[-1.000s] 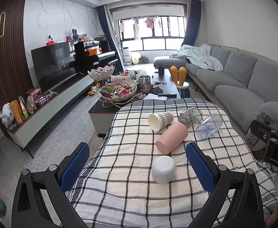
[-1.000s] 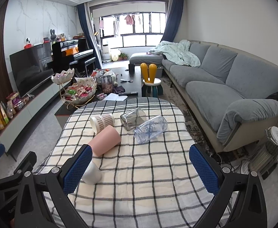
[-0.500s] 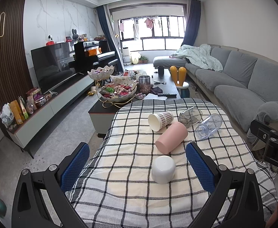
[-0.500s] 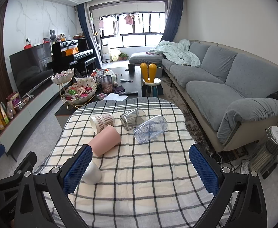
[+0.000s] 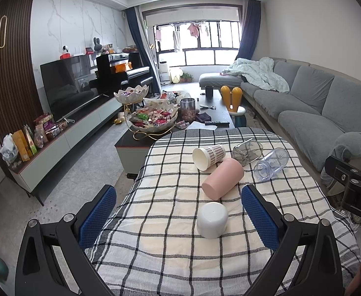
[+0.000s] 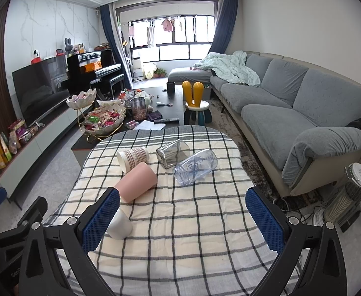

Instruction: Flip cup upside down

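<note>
A white cup (image 5: 212, 220) stands upside down on the checked tablecloth (image 5: 170, 254), between the fingers of my open left gripper (image 5: 179, 215). It also shows in the right wrist view (image 6: 119, 226), partly behind my right gripper's left finger. A pink cup (image 5: 222, 179) lies on its side behind it. A checked paper cup (image 5: 208, 157), a faceted glass (image 5: 246, 151) and a clear plastic jar (image 5: 271, 163) lie on their sides further back. My right gripper (image 6: 182, 218) is open and empty over the near right part of the cloth.
The table (image 6: 200, 251) ends at a rounded far edge. Beyond it stands a dark coffee table (image 5: 214, 113) with a snack bowl (image 5: 153, 119). A grey sofa (image 6: 303, 113) runs along the right, a heater (image 6: 350, 197) stands at the right, a TV (image 5: 72, 83) at the left.
</note>
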The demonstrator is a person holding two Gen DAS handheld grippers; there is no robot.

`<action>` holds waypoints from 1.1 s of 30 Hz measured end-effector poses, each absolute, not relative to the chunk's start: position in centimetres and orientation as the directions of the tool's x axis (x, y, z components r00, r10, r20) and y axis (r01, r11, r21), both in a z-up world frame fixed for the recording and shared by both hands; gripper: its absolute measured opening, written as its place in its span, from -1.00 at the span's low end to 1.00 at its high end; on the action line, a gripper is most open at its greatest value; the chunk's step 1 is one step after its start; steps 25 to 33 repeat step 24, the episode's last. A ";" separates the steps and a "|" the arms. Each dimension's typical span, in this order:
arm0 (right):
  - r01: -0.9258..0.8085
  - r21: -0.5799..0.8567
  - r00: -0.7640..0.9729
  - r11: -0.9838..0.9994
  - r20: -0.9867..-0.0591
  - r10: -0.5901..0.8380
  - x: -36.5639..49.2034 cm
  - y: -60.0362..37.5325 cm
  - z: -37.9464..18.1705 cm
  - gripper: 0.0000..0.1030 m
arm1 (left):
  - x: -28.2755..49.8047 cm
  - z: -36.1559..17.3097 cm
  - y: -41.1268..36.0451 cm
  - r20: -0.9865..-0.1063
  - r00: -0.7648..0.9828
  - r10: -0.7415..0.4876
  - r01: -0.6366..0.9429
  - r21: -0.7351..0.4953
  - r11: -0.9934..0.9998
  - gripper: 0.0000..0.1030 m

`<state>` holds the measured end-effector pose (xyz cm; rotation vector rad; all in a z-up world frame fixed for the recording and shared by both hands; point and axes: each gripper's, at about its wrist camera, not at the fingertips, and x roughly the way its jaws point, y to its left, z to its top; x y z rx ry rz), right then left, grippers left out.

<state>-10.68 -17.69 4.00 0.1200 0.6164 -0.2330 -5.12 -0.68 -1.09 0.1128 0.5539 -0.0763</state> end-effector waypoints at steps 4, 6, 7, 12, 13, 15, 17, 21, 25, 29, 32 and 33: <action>0.251 0.042 0.791 0.967 -0.585 -0.180 -10.6 -17.7 4.0 0.99 | -5.1 -1.1 -0.7 -0.527 0.849 -0.041 0.102 0.087 0.991 1.00; 0.252 0.043 0.791 0.967 -0.585 -0.180 -10.7 -17.7 4.0 0.99 | -5.1 -1.1 -0.7 -0.527 0.849 -0.040 0.102 0.088 0.991 1.00; 0.251 0.042 0.791 0.967 -0.585 -0.180 -10.6 -17.7 4.0 0.99 | -5.1 -1.1 -0.7 -0.527 0.849 -0.039 0.100 0.088 0.991 1.00; 0.252 0.043 0.791 0.967 -0.584 -0.181 -10.7 -17.8 4.0 0.99 | -5.2 -1.1 -0.7 -0.524 0.851 -0.036 0.099 0.092 0.991 1.00; 0.252 0.042 0.791 0.967 -0.585 -0.181 -10.6 -17.8 4.0 0.99 | -5.2 -1.1 -0.7 -0.523 0.852 -0.041 0.103 0.090 0.991 1.00; 0.252 0.042 0.791 0.967 -0.585 -0.181 -10.6 -17.8 4.0 0.99 | -5.2 -1.1 -0.7 -0.524 0.850 -0.053 0.113 0.084 0.990 1.00; 0.252 0.041 0.791 0.967 -0.585 -0.181 -10.6 -17.8 4.0 0.99 | -5.1 -1.1 -0.6 -0.528 0.847 -0.064 0.122 0.075 0.990 1.00; 0.253 0.042 0.790 0.967 -0.586 -0.181 -10.6 -17.8 4.0 0.99 | -4.6 -1.4 -0.5 -0.551 0.832 -0.066 0.125 0.070 0.990 1.00; 0.253 0.042 0.790 0.966 -0.586 -0.181 -10.7 -17.7 4.0 0.99 | -4.4 -1.4 -0.6 -0.555 0.829 -0.064 0.123 0.068 0.990 1.00; 0.253 0.042 0.790 0.966 -0.586 -0.181 -10.7 -17.7 4.0 0.99 | -4.4 -1.4 -0.6 -0.555 0.829 -0.064 0.123 0.068 0.990 1.00; 0.253 0.042 0.790 0.966 -0.586 -0.181 -10.7 -17.7 4.0 0.99 | -4.4 -1.4 -0.6 -0.555 0.829 -0.064 0.123 0.068 0.990 1.00; 0.253 0.042 0.790 0.966 -0.586 -0.181 -10.7 -17.7 4.0 0.99 | -4.4 -1.4 -0.6 -0.555 0.829 -0.064 0.123 0.068 0.990 1.00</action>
